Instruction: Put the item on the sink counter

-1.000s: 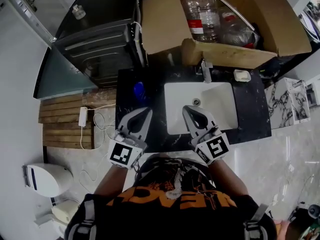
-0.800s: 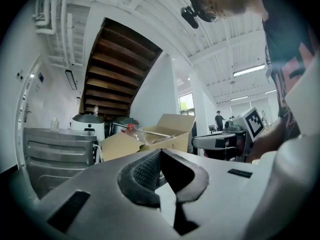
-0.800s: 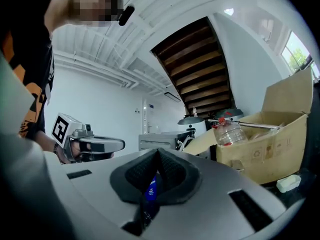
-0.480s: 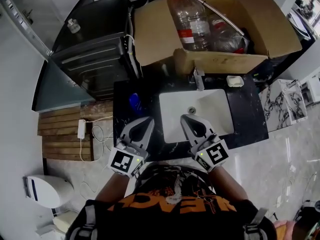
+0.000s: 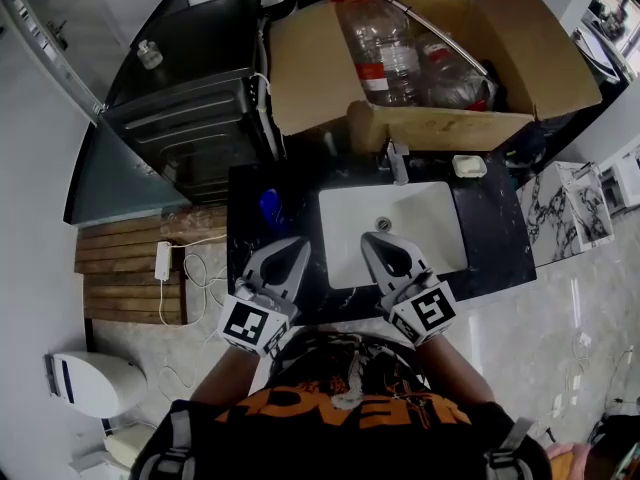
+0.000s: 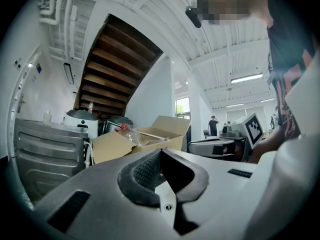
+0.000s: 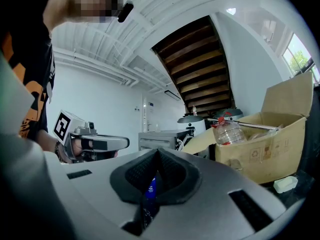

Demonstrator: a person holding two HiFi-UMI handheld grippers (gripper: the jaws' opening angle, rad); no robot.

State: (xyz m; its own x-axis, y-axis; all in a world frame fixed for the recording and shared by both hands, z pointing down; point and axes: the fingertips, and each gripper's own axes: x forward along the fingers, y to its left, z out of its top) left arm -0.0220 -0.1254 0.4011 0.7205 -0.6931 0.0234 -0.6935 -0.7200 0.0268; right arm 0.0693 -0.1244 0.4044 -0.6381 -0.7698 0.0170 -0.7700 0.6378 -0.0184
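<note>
Nearest are two grippers, one in each hand, held side by side over the front edge of the sink counter (image 5: pixel 492 238). The left gripper (image 5: pixel 296 244) has its jaws pressed together with nothing between the pads. The right gripper (image 5: pixel 369 240) is the same, tips meeting and pads empty. In the right gripper view a sliver of blue shows through the slot under the closed tips, but that lies beyond the jaws and is not gripped.

Just past the left gripper's tips lies one blue item (image 5: pixel 270 206) on the dark, white-veined stone, to the left of the basin and clear of both grippers. It is small, glossy and deep blue, longer than it is wide. In the right gripper view it carries a pale patch of print, too small to read.

To the item's right is one white rectangular basin (image 5: pixel 440 230), sunk into the counter ahead of the right gripper. At its far rim stands one metal faucet (image 5: pixel 398 161), and to the right of that sits one small white soap dish (image 5: pixel 469 166).

Behind the counter is one open cardboard box (image 5: pixel 310 63), flaps spread. I count two clear plastic bottles in it – one with a red band (image 5: pixel 385 43) and a second, crumpled one (image 5: pixel 455 78) beside it. To the box's left is one dark appliance (image 5: pixel 190 128).
</note>
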